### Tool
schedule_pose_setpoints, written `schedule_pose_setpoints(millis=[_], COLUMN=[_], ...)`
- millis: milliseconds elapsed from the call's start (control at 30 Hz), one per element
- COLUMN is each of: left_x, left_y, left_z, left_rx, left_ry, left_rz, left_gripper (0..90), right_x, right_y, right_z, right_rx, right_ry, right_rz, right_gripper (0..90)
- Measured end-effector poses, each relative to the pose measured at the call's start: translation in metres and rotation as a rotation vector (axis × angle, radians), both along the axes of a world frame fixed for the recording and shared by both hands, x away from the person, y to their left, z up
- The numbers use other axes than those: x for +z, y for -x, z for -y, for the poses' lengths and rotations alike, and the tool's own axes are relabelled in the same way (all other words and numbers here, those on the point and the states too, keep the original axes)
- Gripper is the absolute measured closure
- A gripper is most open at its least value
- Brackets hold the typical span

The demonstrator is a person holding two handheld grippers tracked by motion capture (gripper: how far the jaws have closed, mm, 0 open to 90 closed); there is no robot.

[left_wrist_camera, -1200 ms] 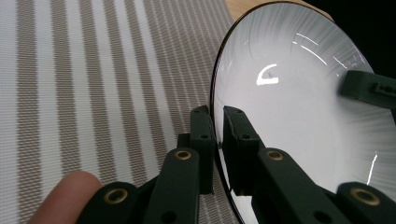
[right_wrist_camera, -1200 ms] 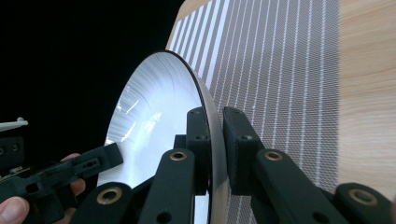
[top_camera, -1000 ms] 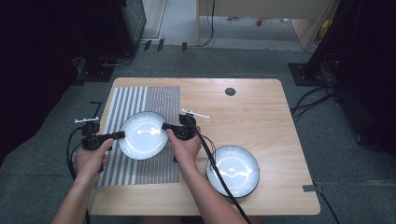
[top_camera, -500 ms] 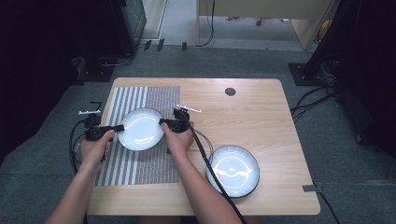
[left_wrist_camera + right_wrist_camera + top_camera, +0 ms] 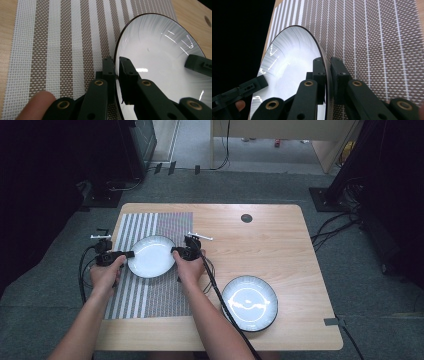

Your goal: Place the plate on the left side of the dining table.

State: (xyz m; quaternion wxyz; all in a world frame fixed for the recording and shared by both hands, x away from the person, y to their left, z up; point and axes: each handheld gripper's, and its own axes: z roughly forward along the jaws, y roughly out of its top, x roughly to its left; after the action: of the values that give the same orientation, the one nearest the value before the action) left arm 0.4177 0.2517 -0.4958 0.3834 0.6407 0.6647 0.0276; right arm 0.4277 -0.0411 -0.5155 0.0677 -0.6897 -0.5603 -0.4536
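Note:
A white plate (image 5: pixel 151 256) with a dark rim hangs just over the striped placemat (image 5: pixel 150 290) on the table's left half. My left gripper (image 5: pixel 128 254) is shut on the plate's left rim and my right gripper (image 5: pixel 173 251) is shut on its right rim. In the left gripper view the plate (image 5: pixel 160 62) has its rim pinched between the black jaws of the left gripper (image 5: pixel 116 65), with the other gripper's jaw on the far rim. The right gripper view shows the plate (image 5: pixel 289 72) edge-on, the right gripper (image 5: pixel 326 65) clamping its rim over the placemat (image 5: pixel 372 37).
A second white plate (image 5: pixel 249 302) sits on the bare wood at the front right. A round cable hole (image 5: pixel 246 218) lies near the table's back edge. The right gripper's cable (image 5: pixel 220 295) trails toward the front edge. The wooden table (image 5: pixel 280 245) has floor all around it.
Both hands have carried the plate forward over the placemat and lower, still gripping its two sides.

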Motion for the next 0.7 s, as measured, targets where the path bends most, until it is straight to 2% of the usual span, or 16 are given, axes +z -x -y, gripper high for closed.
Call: schedule_pose_setpoints(millis=[333,600,700], left_x=[-0.0003,-0.0008,-0.0012], left_y=[-0.0076,-0.0078,-0.0086], left_z=[0.0031,0.0044,0.0036], left_rx=[0.007,0.009,0.01], left_ry=[0.002,0.0,0.014], left_rz=[0.0,0.014,0.01], left_gripper=[85.0,85.5,85.6], right_x=[-0.0034,-0.0056,-0.0065], right_y=[-0.0054,-0.0078,-0.0081], right_z=[0.0024,0.004,0.0045], right_rx=[-0.011,-0.013,-0.015], right_ry=[-0.011,-0.011,-0.02], right_rz=[-0.015,-0.029,-0.039], right_gripper=[83.3,82.6,82.6])
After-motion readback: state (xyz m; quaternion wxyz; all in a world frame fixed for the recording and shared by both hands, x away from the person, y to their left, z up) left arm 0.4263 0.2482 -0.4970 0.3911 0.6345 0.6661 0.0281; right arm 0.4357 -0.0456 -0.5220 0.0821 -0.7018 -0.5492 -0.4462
